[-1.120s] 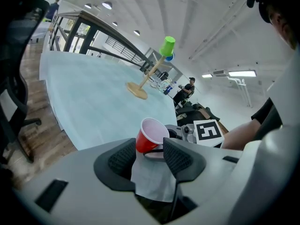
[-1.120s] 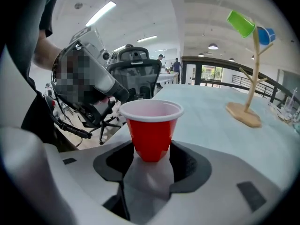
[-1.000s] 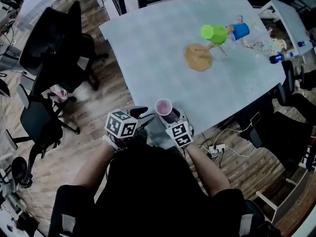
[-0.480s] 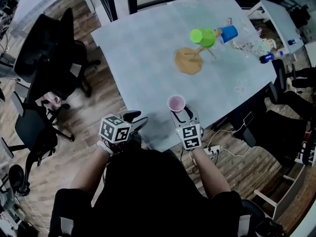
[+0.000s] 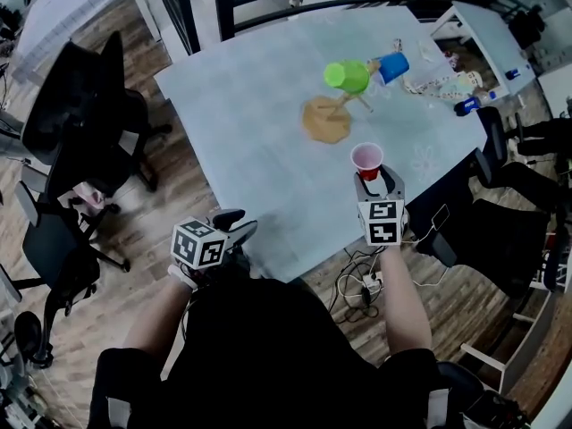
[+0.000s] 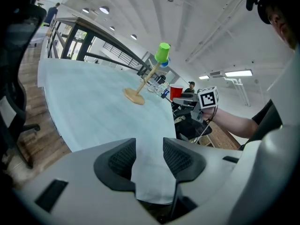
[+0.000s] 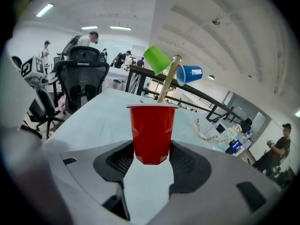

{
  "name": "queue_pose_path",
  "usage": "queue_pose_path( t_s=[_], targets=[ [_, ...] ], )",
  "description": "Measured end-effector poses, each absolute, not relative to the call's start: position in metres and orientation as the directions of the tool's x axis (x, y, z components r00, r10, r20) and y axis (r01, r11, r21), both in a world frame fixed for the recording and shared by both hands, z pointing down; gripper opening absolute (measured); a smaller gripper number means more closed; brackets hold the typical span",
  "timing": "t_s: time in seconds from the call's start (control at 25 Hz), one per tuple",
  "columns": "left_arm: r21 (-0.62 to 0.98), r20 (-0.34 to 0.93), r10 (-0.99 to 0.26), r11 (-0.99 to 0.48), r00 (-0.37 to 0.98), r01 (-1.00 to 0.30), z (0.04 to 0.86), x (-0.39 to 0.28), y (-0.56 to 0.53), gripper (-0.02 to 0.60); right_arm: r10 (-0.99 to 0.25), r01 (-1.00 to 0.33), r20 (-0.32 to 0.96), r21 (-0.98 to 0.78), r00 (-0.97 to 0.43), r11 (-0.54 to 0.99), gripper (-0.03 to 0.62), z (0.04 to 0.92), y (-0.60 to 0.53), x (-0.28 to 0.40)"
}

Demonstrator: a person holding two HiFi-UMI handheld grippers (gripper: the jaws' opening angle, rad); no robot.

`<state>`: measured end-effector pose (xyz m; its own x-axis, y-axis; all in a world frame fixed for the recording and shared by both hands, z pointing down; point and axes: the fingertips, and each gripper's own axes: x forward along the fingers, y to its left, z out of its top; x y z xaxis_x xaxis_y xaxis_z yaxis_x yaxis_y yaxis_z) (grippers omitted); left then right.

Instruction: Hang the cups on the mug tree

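Floor (image 5: 152, 213): wood planks, seen in the head view on all sides of the table.

Table (image 5: 250, 105): large, pale blue-grey top, set at an angle to the person standing at its near edge.

Office chairs (image 5: 76, 105): black, grouped to the left of the table, well apart from it.

Mug tree (image 5: 325, 121): round wooden base on the table's far-right part, with a slanted wooden stem. Two cups hang at its top.

Left gripper (image 6: 149, 157): held low at the near table edge, well apart from the tree. Its jaws stand apart with only the tabletop showing between the pads. It grasps nothing.

Right gripper (image 5: 371, 184): held out over the right side of the table, near the tree's base but not touching it. Its pads are clenched on the lower sides of the red cup.

Green cup (image 5: 344, 76): hung tilted on the tree's left side as the right gripper view shows it.

Blue cup (image 5: 391, 66): hung tilted on the opposite side, just beside the green one.

Red cup (image 7: 151, 130): upright, mouth up, lifted clear of the tabletop between the right gripper's jaws.

Power strip (image 5: 370, 284): white, on the floor under the near-right edge, with cables.

Patterned strip (image 5: 433, 86): curled on the table beyond the tree.

Bottle (image 5: 465, 106): small, blue and white, lying at the far-right edge; it looks like a bottle, though it is too small to confirm.
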<state>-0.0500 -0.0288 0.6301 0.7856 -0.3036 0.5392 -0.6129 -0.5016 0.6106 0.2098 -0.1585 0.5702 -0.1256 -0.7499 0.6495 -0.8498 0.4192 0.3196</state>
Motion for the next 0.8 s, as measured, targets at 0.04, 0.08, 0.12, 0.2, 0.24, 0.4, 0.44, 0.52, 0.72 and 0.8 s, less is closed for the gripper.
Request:
queue_pose_path(
  t_s=[0.04,0.08,0.12,0.2,0.24,0.4,0.44,0.52,0.72,0.8],
  targets=[
    [0.612,0.536,-0.304,-0.503,0.788,-0.61,0.629,-0.049,-0.029,0.189,-0.749,-0.843,0.653,0.337,-0.111,0.419,0.258,0.566,-0.165,0.216],
    [0.614,0.533,-0.305,-0.504,0.79,-0.608,0.628,-0.049,-0.029,0.189,-0.749,-0.836,0.656,0.357,-0.094,0.417,0.258,0.562,-0.172,0.222],
    [0.614,0.53,-0.306,-0.504,0.791,-0.607,0.626,-0.048,-0.029,0.189,-0.749,-0.827,0.658,0.38,-0.073,0.415,0.258,0.558,-0.178,0.228],
    [0.613,0.53,-0.308,-0.505,0.79,-0.608,0.625,-0.049,-0.03,0.189,-0.745,-0.796,0.666,0.439,-0.022,0.416,0.258,0.554,-0.191,0.238],
    [0.612,0.531,-0.309,-0.504,0.789,-0.609,0.625,-0.05,-0.03,0.189,-0.74,-0.774,0.672,0.472,0.007,0.421,0.258,0.552,-0.198,0.242],
    [0.611,0.534,-0.312,-0.501,0.786,-0.614,0.624,-0.051,-0.03,0.189,-0.728,-0.672,0.676,0.592,0.112,0.446,0.258,0.549,-0.223,0.251],
    [0.61,0.534,-0.313,-0.5,0.785,-0.614,0.624,-0.052,-0.029,0.189,-0.726,-0.654,0.676,0.607,0.126,0.452,0.258,0.548,-0.229,0.252],
    [0.611,0.533,-0.316,-0.498,0.785,-0.615,0.623,-0.053,-0.029,0.189,-0.723,-0.631,0.678,0.621,0.134,0.465,0.258,0.548,-0.24,0.251],
    [0.619,0.524,-0.328,-0.486,0.786,-0.617,0.621,-0.054,-0.028,0.189,-0.727,-0.569,0.673,0.655,0.138,0.498,0.258,0.546,-0.263,0.247],
    [0.62,0.525,-0.329,-0.483,0.784,-0.618,0.622,-0.056,-0.026,0.189,-0.733,-0.538,0.665,0.673,0.139,0.508,0.258,0.541,-0.267,0.241]
  ],
)
